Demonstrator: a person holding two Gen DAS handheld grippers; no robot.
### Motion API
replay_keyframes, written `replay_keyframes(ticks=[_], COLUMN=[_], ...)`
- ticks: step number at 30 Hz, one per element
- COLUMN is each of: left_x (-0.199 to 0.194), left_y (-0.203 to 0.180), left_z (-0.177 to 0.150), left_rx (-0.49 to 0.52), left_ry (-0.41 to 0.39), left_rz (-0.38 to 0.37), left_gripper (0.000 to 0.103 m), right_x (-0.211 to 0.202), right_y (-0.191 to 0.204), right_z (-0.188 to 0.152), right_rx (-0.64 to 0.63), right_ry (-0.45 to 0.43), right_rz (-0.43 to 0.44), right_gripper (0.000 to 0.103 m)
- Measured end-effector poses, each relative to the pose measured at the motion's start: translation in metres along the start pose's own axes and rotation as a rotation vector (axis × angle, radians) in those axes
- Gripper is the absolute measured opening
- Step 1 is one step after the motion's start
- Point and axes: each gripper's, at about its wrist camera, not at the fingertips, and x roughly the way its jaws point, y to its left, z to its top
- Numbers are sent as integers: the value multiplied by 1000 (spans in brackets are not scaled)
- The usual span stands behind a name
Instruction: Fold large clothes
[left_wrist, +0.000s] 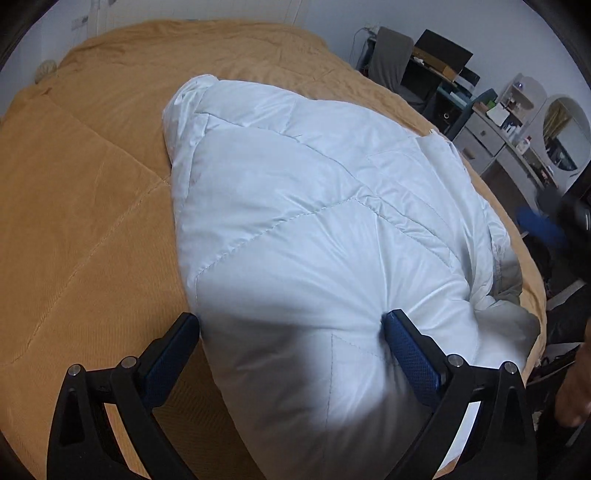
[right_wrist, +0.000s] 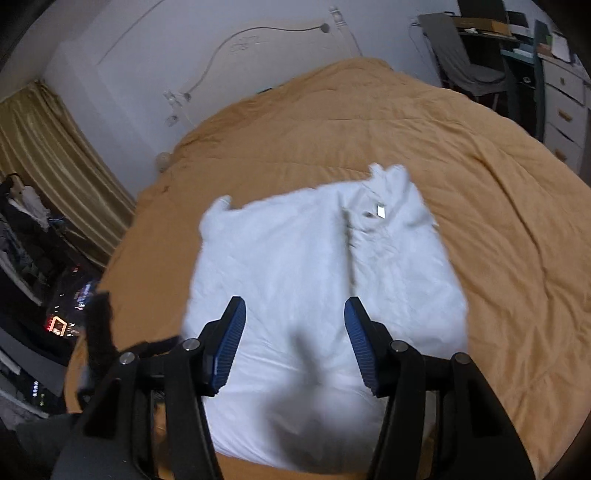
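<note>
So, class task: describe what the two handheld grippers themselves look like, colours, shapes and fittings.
Both the left gripper and right gripper match: black angular plastic frames with triangular cut-outs, round silver pivot bolts, and two tapering fingers faced with textured blue pads. In the right wrist view the pads look ribbed. No cables or markings show.

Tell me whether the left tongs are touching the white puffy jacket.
Touching. The left wrist view shows the left tongs pinching the jacket, with fabric bulging between both blue pads.
</note>
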Motion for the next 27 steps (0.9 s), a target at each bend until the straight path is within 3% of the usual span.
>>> replay_keyframes(ticks=[2, 4, 5, 7, 10, 12, 15, 17, 18, 19, 21, 23, 24, 27], left_x=[-1, -4, -9, -11, -14, -14, -15, -13, -12, -11, -9, -8, -7, -5], left_y=[-1, 0, 3, 7, 5, 5, 8, 12, 16, 20, 29, 38, 44, 65], left_z=[-4, -7, -10, -13, -16, -17, -18, -19, -20, -19, -17, -11, -8, 6], left_rx=[0, -4, -4, -3, 7, 15, 1, -26, -48, -76, -110, -138, -156, -240], left_ry=[-8, -5, -2, 4, 3, 2, 3, 13, 19, 33, 62, 95, 106, 114], left_rz=[2, -14, -25, -48, -40, -41, -61, -86, -101, -121, -154, -188, -198, -244], left_gripper=[101, 101, 101, 102, 102, 102, 102, 102, 102, 102, 102, 102, 102, 102], right_x=[33, 78, 100, 119, 110, 95, 59, 39, 36, 31, 26, 30, 33, 31], right_y=[12, 10, 2, -23, -53, -59, -47, -22, -11, -2, 16, 16, 11, -23], right_z=[17, 23, 24, 25, 25, 27, 23, 14, 7, 0, -17, -32, -38, -47], right_rx=[-9, -10, 1, 55, 163, 175, 173, 84, 33, -12, -117, -169, -155, -6], right_ry=[78, 178, 225, 251, 250, 209, 130, 118, 134, 124, 83, 108, 133, 177], right_rz=[54, -9, -55, -99, -58, -104, -175, -193, -210, -247, -385, -507, -512, -330], right_gripper=[58, 52, 43, 0, 0, 0, 9, 47, 93, 103, 103, 103, 103, 103])
